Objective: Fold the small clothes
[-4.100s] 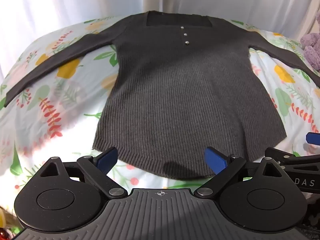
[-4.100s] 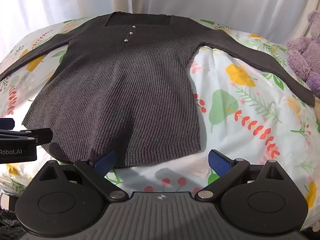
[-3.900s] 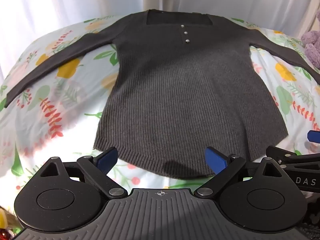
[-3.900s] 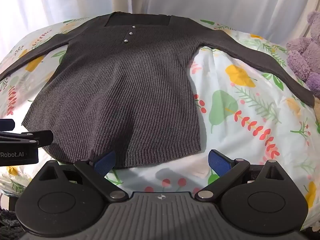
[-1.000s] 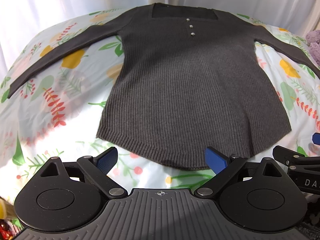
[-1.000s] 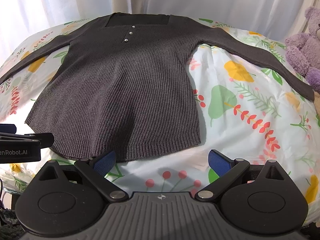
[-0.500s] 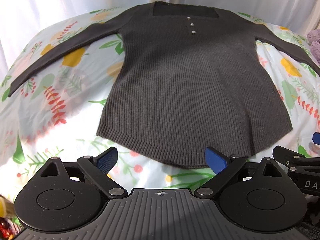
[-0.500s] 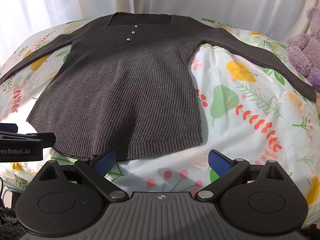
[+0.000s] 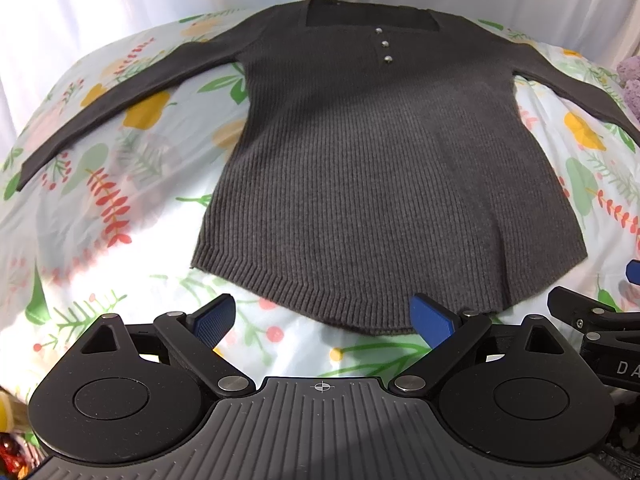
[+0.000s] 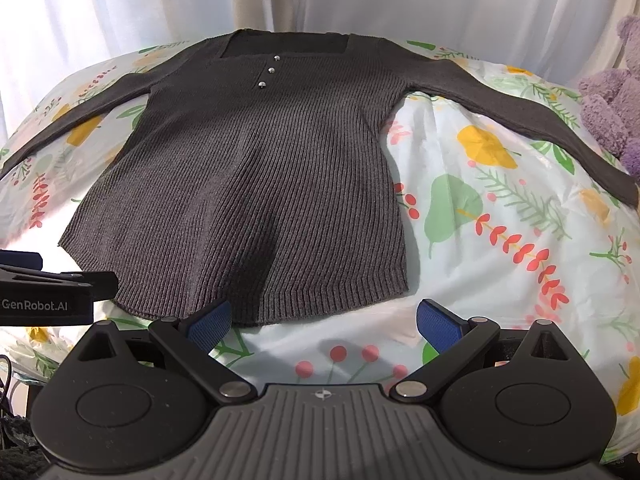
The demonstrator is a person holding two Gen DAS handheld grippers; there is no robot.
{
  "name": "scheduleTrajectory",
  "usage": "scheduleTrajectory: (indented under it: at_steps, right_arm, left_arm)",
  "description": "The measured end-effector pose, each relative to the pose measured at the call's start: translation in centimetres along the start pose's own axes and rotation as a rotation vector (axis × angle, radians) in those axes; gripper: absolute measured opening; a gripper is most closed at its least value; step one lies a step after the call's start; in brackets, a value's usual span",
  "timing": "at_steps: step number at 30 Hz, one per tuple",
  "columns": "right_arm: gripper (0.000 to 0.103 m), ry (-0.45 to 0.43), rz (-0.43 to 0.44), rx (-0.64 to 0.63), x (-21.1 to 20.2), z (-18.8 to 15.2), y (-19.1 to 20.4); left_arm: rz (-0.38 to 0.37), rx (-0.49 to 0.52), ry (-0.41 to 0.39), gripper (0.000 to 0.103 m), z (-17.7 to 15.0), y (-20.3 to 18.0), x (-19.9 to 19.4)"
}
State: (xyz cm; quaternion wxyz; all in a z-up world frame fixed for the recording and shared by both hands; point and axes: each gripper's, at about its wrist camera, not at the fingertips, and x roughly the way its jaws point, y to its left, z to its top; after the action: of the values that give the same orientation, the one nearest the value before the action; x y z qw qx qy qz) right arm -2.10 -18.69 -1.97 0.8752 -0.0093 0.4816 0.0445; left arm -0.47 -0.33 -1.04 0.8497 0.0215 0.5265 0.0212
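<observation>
Two grippers are hovering spread wide and holding nothing: left gripper [image 9: 322,318], right gripper [image 10: 324,322], just short of the hem. Beyond, the dark sweater [image 9: 380,168] is lying flat on the floral sheet [image 10: 500,208], sleeves outstretched. Farther right, probably a purple plush toy [image 10: 612,116].

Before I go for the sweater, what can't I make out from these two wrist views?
- Sweater: its underside is hidden against the floral sheet in both views.
- Right sleeve cuff: cut off by the left wrist view's right edge.
- Purple plush toy: cut off by the frame edge in both views.
- Hem under the left tongs and right tongs: partly covered by the blue pads.
</observation>
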Motion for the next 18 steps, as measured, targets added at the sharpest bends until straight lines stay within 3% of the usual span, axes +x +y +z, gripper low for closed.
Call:
scheduleTrajectory:
  at_steps: [13,18]
  right_arm:
    - [0.099,0.003,0.016,-0.008,0.50,0.23,-0.07]
    - [0.099,-0.033,0.050,-0.002,0.68,0.28,-0.59]
  left_arm:
    - [0.012,-0.007,0.038,0.097,-0.08,0.01,0.73]
    - [0.013,-0.014,0.048,0.097,0.11,0.00,0.89]
